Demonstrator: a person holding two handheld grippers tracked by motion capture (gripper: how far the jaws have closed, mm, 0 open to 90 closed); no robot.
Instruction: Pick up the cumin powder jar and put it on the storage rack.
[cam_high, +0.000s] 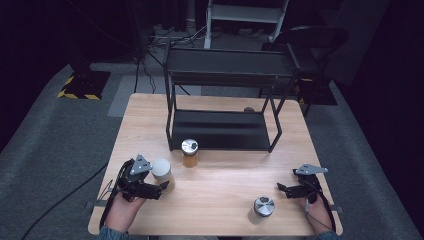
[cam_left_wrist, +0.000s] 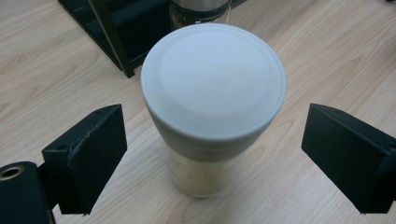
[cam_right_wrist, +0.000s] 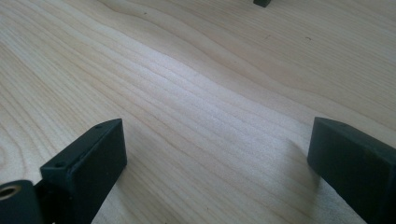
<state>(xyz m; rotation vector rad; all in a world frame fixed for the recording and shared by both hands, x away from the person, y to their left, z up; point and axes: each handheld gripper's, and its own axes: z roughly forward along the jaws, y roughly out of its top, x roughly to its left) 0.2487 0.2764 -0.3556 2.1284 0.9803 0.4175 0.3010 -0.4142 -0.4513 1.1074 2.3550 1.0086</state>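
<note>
The left tongs (cam_high: 161, 189) stand spread with the white-lidded jar (cam_high: 162, 173) between the jaws; in the left gripper view a clear gap shows on each side of the jar (cam_left_wrist: 212, 107), so nothing is pinched yet. The jar stands upright on the desk (cam_high: 215, 200), right at the tips of these tongs. Just beyond it stands an amber jar (cam_high: 189, 152) with a metal lid, at the front edge of the black rack (cam_high: 222, 129).

The right tongs (cam_high: 282, 189) are spread too, with only bare wood between the jaws (cam_right_wrist: 215, 154). A third jar (cam_high: 263, 206), also metal-lidded, stands near them, a little toward the person and the left tongs.

As I judge it, the work is at its start: all three jars are on the desk and the rack's shelves look bare. The grasp on the white-lidded jar is lined up but not closed. What is left is likely to close, lift and set it on the rack, then handle the other two.
</note>
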